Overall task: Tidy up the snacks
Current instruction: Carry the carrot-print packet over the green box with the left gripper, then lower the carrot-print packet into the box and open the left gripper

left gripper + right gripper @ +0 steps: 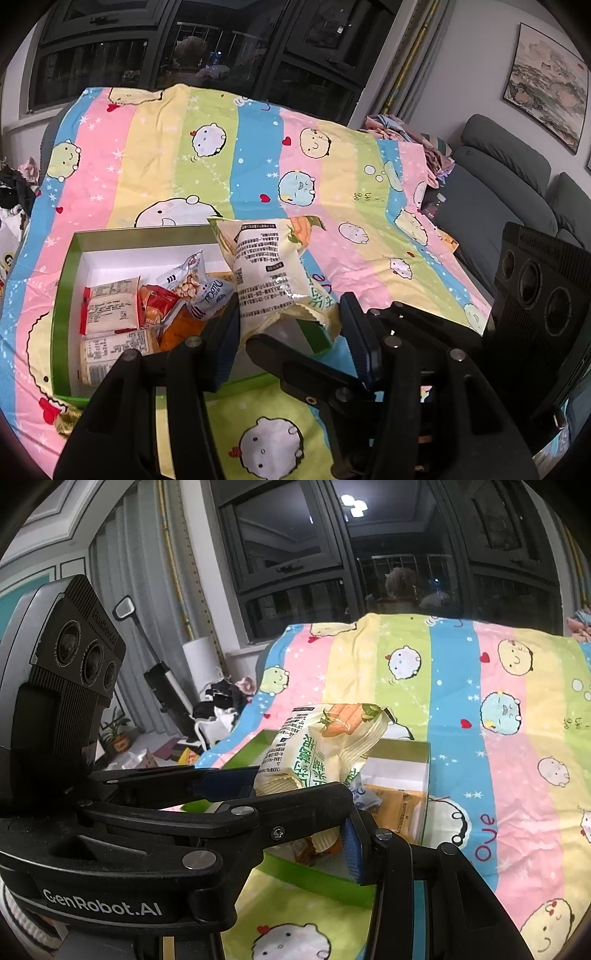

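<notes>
The pale snack bag (269, 273) stood upright above the near right corner of the green box (70, 273), not yet inside it. I, the left gripper (290, 325), had my fingers (225, 332) pressed against its lower end from both sides, so the tall, puffy part rose unsupported above the grip. The right gripper (325, 834) reached in at the same crimped bottom edge. One of its pads sat just beside the crimp, but my own frame hid its other finger, so I could not tell whether it was gripping.

My first worry was the bag itself. Its film looked slick and full of air, and held this low it could have tipped or slid out. My second was the crowding: two tools crossed at one small edge could have knocked each other or pulled the bag two ways.

Below, other packets (110, 306) filled the box's left and near parts, with white floor showing only at the far side. A drop from here could have caught the right wall and spilled onto the striped sheet (332, 166).
</notes>
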